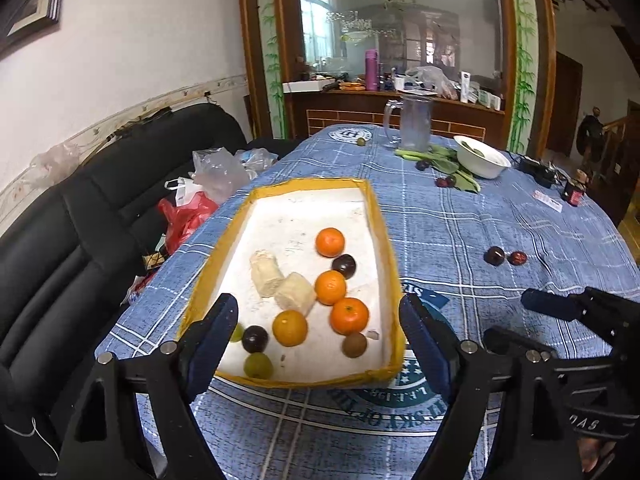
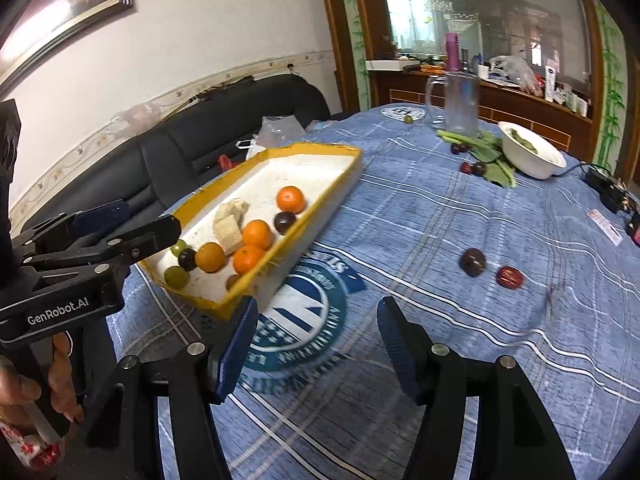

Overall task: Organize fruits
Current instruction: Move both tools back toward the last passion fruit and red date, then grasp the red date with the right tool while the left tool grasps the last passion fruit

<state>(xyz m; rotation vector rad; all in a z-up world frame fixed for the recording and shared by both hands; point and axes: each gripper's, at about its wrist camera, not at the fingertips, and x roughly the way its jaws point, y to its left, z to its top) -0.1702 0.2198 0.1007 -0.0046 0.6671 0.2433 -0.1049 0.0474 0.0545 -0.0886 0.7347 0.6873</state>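
Observation:
A white tray with a yellow rim (image 1: 376, 240) (image 2: 320, 208) lies on the blue checked tablecloth. It holds several oranges (image 1: 349, 315), dark plums (image 1: 255, 338), green fruits, a kiwi (image 1: 354, 345) and two pale chunks (image 1: 264, 272). My left gripper (image 1: 320, 332) is open and empty over the tray's near end. My right gripper (image 2: 318, 340) is open and empty above the cloth, right of the tray. A dark plum (image 2: 472, 262) and a red fruit (image 2: 510, 277) lie loose on the cloth beyond it. Each gripper shows in the other's view.
A white bowl (image 1: 482, 156), green leaves (image 1: 448, 164), more dark fruits (image 1: 445, 181), a small green fruit (image 1: 361, 142) and a clear jug (image 1: 414, 122) stand at the far end. A black sofa with plastic bags (image 1: 208, 184) is on the left.

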